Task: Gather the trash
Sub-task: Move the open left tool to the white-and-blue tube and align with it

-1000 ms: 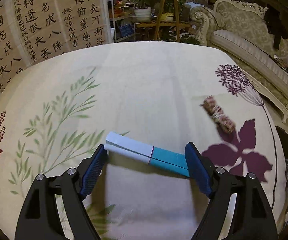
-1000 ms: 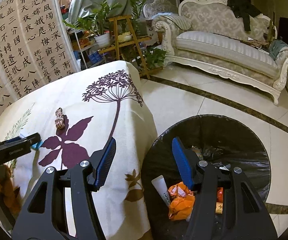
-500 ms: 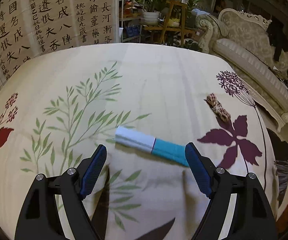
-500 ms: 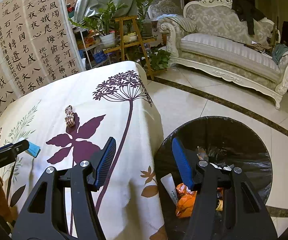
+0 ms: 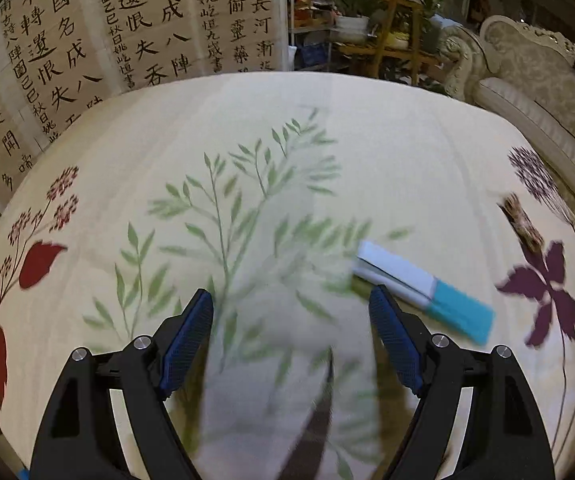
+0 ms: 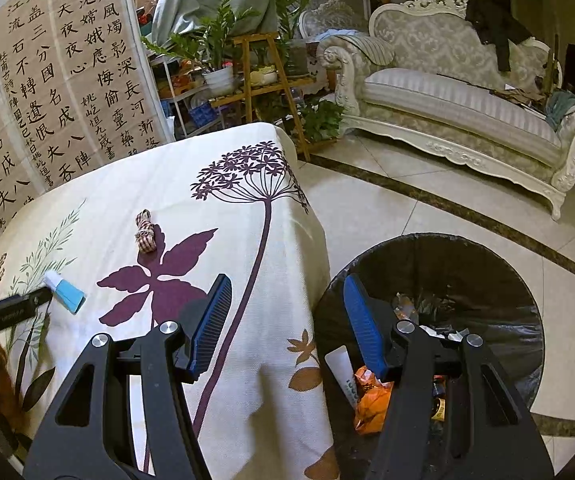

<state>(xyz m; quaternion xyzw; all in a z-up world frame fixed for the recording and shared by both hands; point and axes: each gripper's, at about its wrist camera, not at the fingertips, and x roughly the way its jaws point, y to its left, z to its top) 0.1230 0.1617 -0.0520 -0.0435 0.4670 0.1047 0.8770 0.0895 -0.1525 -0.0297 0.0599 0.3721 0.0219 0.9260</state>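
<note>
A white and teal box (image 5: 423, 290) lies flat on the flowered tablecloth (image 5: 327, 140). My left gripper (image 5: 289, 296) hovers open just left of the box, nothing between its fingers; its right finger (image 5: 391, 336) is close to the box's white end. A checked ribbon bundle (image 5: 521, 222) lies farther right by the purple leaf print. My right gripper (image 6: 287, 282) is open and empty over the table's edge and a black-lined trash bin (image 6: 467, 264). In the right wrist view the box (image 6: 65, 290) and the ribbon bundle (image 6: 146, 232) show too.
The bin stands on the tiled floor beside the table, with an orange wrapper (image 6: 369, 396) and a white tube (image 6: 343, 372) inside. A calligraphy screen (image 6: 47, 100) stands behind the table. A plant stand (image 6: 263, 76) and a pale sofa (image 6: 447, 96) lie beyond.
A second ago the box lay between my left gripper's open fingers; the gripper has since slid left, leaving the box outside its right finger. My right gripper has barely shifted.
</note>
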